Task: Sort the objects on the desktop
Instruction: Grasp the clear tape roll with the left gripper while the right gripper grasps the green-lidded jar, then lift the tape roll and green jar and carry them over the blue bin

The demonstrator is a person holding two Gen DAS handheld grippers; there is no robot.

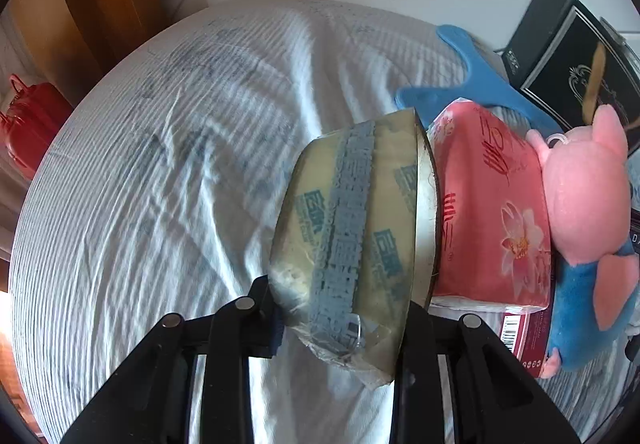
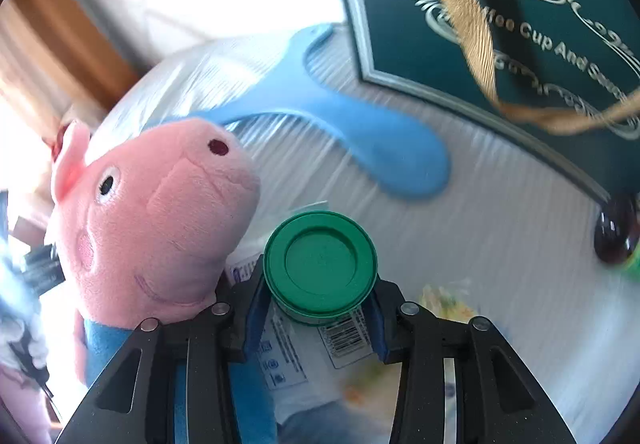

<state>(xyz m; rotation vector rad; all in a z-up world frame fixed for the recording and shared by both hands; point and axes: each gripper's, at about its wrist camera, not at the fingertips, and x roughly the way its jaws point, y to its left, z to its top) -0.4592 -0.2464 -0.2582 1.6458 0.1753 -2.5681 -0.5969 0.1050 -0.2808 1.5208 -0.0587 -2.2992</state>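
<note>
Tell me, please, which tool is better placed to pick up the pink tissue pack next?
Left, probably: the tissue pack lies right beside the left tool, though it must first put down its tape roll. The right wrist view shows no pack.

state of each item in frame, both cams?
Left tongs: shut on printed tape roll, tilted.
Right tongs: shut on green-lidded white bottle, lid on.
Pink plush pig: leaning, untouched.
Blue plastic hanger: lying flat.
</note>
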